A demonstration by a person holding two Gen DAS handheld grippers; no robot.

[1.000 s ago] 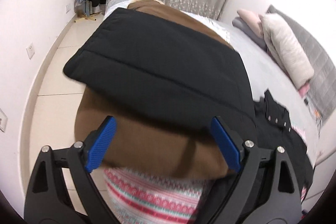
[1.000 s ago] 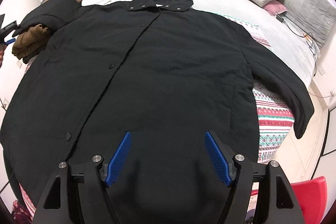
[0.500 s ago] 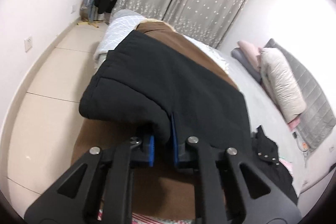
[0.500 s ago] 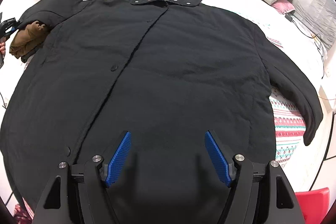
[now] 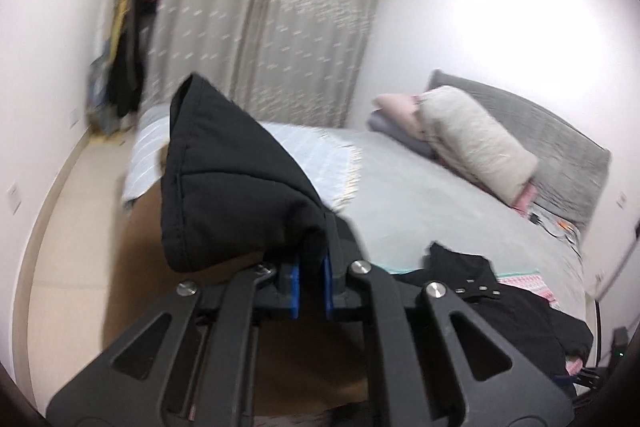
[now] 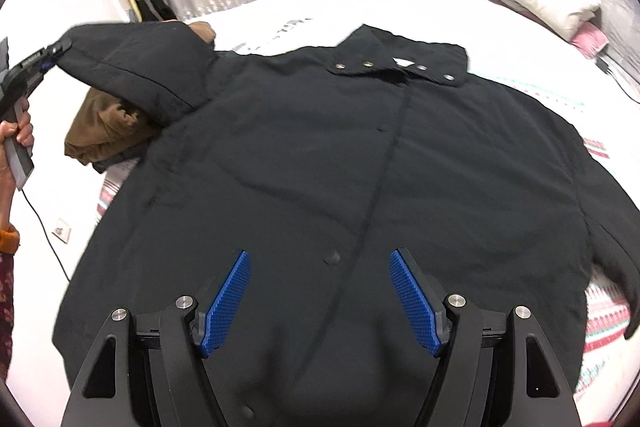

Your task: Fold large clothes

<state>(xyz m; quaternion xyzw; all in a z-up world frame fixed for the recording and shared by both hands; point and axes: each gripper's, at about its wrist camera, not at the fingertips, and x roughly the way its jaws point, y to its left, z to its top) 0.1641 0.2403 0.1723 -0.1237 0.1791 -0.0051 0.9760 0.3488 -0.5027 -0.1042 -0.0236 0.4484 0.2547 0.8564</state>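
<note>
Left gripper is pinching the cuff of the black coat's sleeve, holding it raised off the bed's left edge above a brown garment; its jaws have just been closing on that cloth. Coat is lying flat, buttoned, long axis running from collar toward the right gripper, which is hanging wide and empty over the hem. Left hand is nearer the sleeve, and the fold probably goes rightward across the chest.
</note>
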